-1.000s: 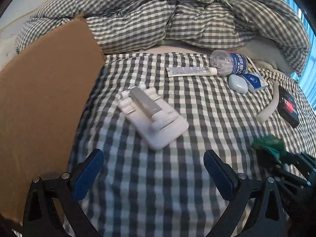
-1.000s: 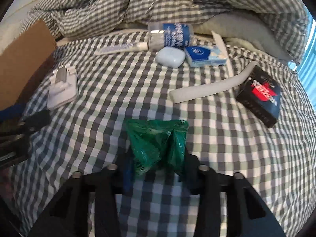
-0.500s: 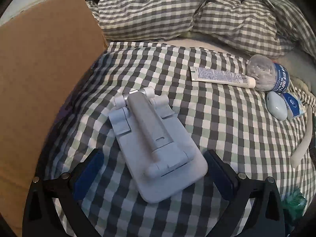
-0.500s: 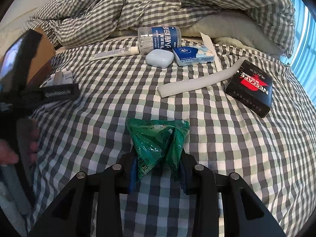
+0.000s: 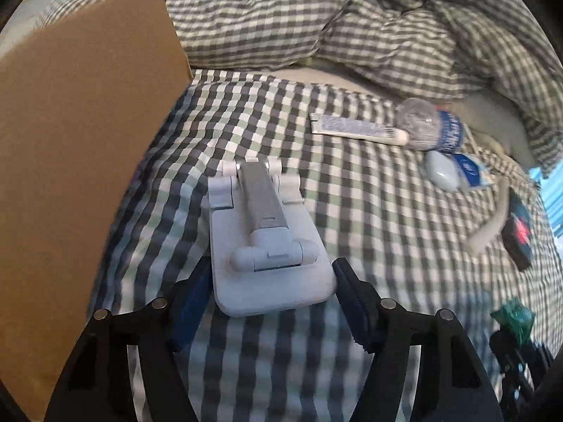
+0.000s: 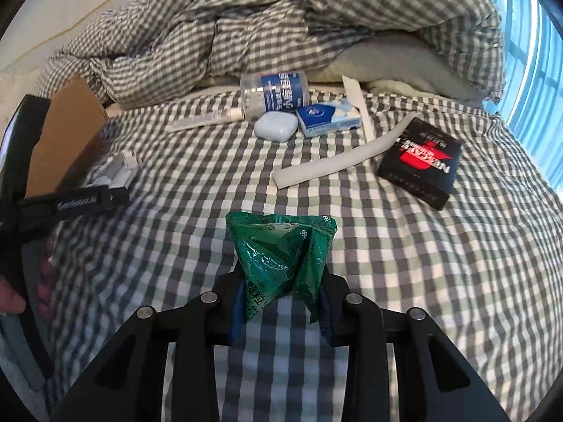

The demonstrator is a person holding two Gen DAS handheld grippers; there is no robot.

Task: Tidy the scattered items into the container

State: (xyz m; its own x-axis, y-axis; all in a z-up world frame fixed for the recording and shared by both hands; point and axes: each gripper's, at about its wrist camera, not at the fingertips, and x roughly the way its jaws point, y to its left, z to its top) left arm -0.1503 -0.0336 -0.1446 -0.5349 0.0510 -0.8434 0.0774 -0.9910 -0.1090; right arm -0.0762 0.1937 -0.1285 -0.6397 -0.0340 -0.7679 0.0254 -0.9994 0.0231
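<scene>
Jaws flanking phone stand (image 5: 267, 246) beside cardboard box (image 5: 81, 161)

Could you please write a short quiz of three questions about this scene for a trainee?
1. True or false: the right gripper is shut on the green packet.
2. Which item lies between the left gripper fingers? A: toothpaste tube; B: white folding stand; C: black box.
3. Fill in: the cardboard box stands at the ___ edge of the left wrist view.

Key: 1 true; 2 B; 3 left.
</scene>
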